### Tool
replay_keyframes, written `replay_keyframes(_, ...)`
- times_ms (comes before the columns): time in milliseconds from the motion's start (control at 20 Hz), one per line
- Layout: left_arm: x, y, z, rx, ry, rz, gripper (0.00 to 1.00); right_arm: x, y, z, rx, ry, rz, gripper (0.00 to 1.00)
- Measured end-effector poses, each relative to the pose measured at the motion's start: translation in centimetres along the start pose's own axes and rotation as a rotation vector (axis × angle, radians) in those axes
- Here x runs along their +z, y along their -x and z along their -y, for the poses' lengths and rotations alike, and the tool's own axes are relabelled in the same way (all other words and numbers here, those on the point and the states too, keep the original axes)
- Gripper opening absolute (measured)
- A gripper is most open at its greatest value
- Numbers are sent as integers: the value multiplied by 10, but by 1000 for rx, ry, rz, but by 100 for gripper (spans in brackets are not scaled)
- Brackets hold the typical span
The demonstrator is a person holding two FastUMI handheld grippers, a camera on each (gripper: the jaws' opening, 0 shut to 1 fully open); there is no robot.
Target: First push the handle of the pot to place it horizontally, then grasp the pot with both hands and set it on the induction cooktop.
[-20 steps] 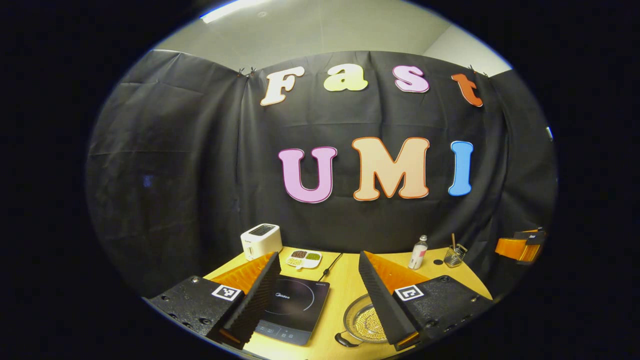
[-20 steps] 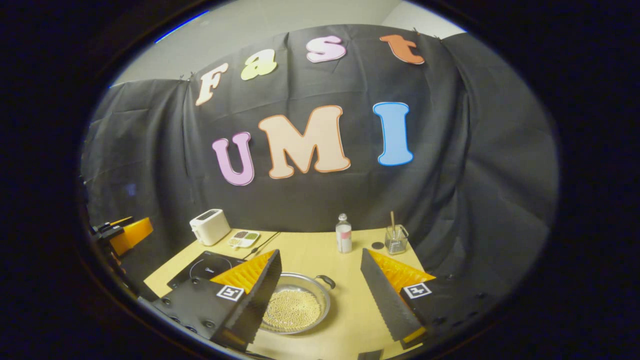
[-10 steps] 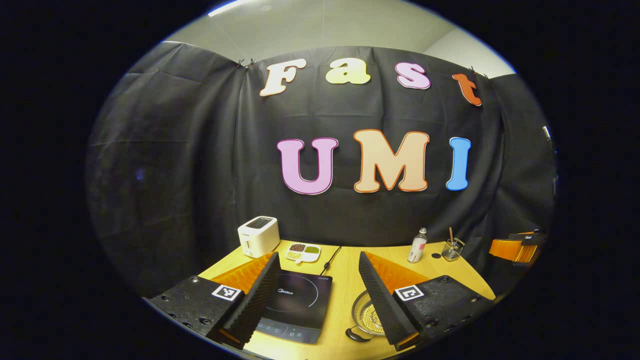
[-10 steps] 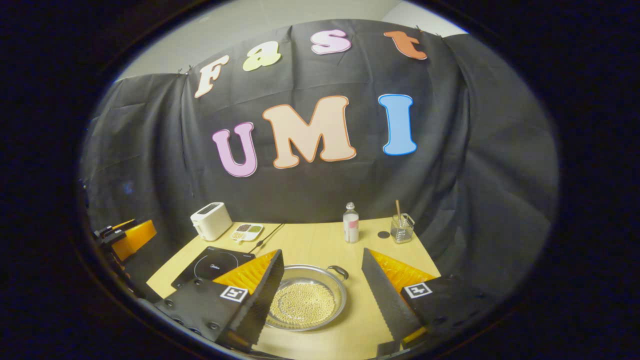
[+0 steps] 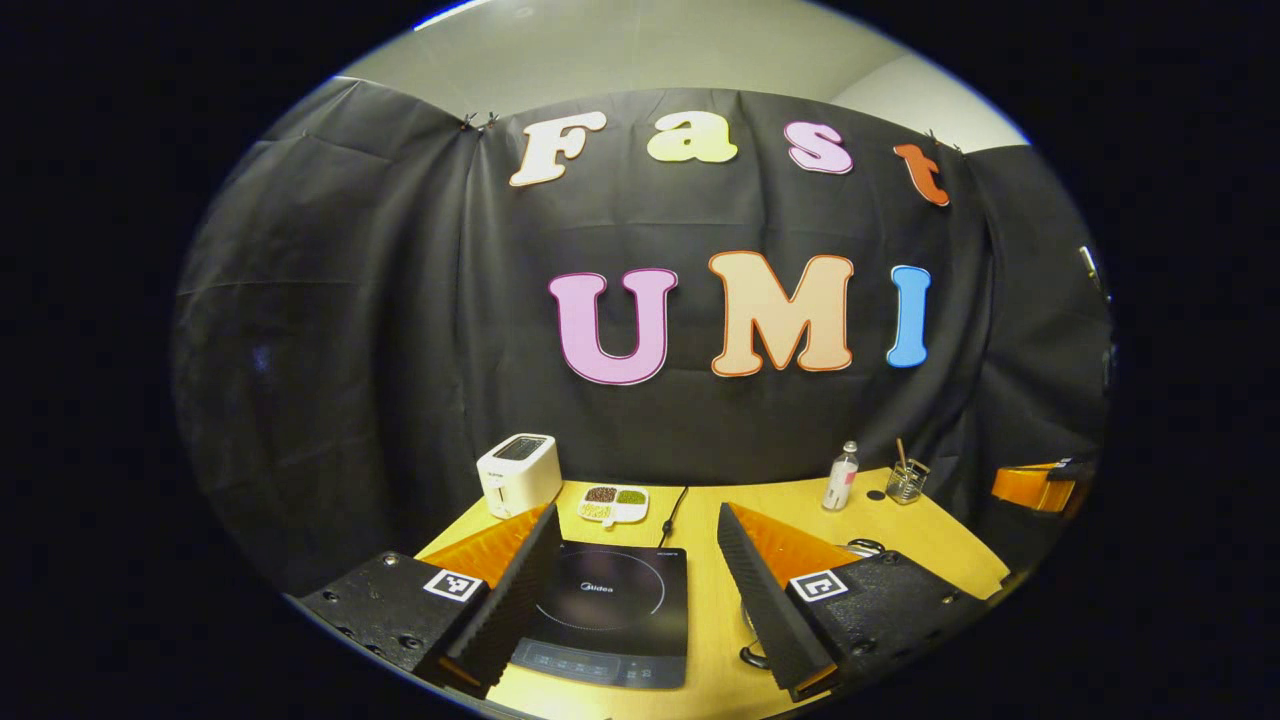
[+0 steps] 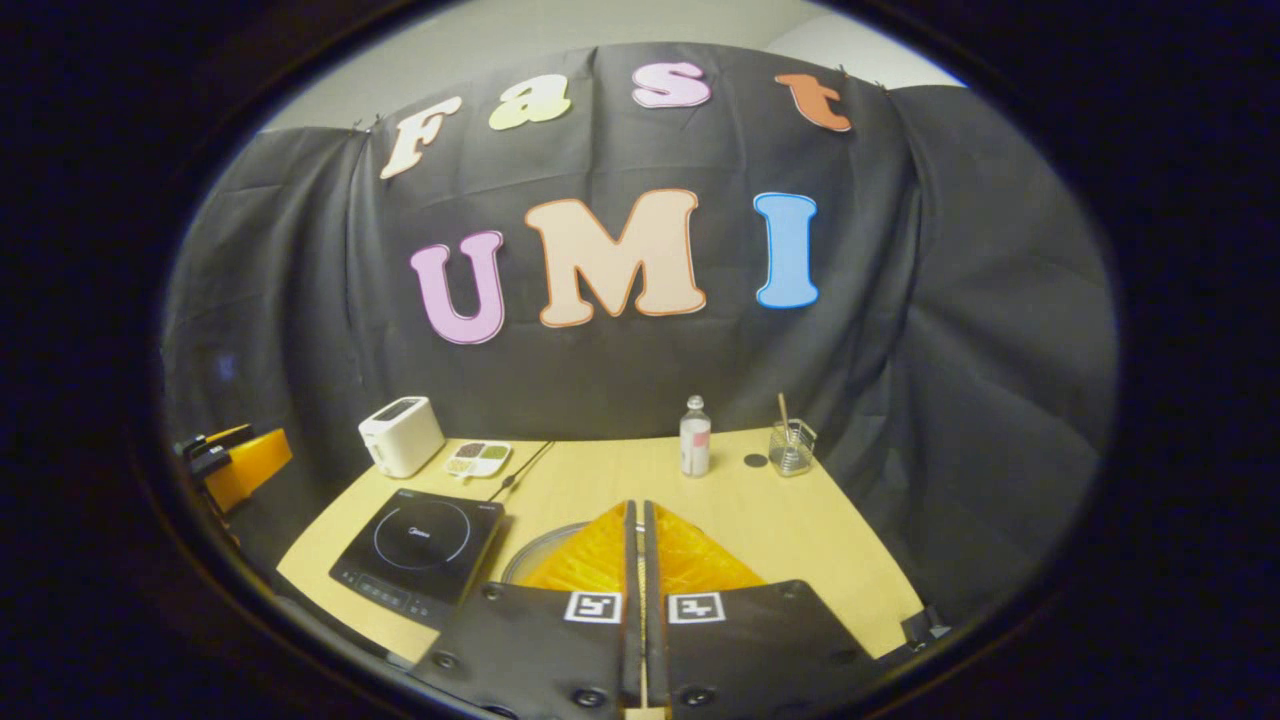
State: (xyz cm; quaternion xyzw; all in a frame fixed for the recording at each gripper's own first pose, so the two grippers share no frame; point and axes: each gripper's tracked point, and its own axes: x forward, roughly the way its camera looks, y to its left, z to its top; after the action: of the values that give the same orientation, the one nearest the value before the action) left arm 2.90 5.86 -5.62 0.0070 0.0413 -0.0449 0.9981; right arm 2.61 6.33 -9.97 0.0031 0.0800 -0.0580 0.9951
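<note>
I can see little of the pot (image 6: 535, 545): in the right gripper view a sliver of its rim curves out at lower centre, left of my right gripper (image 6: 641, 520), whose two fingers are pressed together with nothing between them and cover the rest. In the left gripper view one pot handle (image 5: 752, 656) peeks out low, beside the inner finger of my left gripper (image 5: 637, 530), whose fingers stand wide apart and hold nothing. The cooktop (image 5: 612, 610) lies between those fingers at bottom centre, on the table (image 5: 930, 535). Further up sit a toaster (image 5: 519, 473), a small divided dish (image 5: 613, 502), a bottle (image 5: 840, 479) and a glass (image 5: 905, 484)
</note>
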Motion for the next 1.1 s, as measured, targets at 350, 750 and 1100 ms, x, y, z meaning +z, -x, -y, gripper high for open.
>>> replay_keyframes(350,-17,1,-27,-45,30,-25,93,-70,4,-35,-10,-14,-147,2)
replay_keyframes(750,-27,3,-66,-58,8,-20,96,-182,12,-77,12,4,-402,2)
replay_keyframes(1100,-34,7,-103,-28,-11,-7,96,-249,12,-87,-1,12,-612,2)
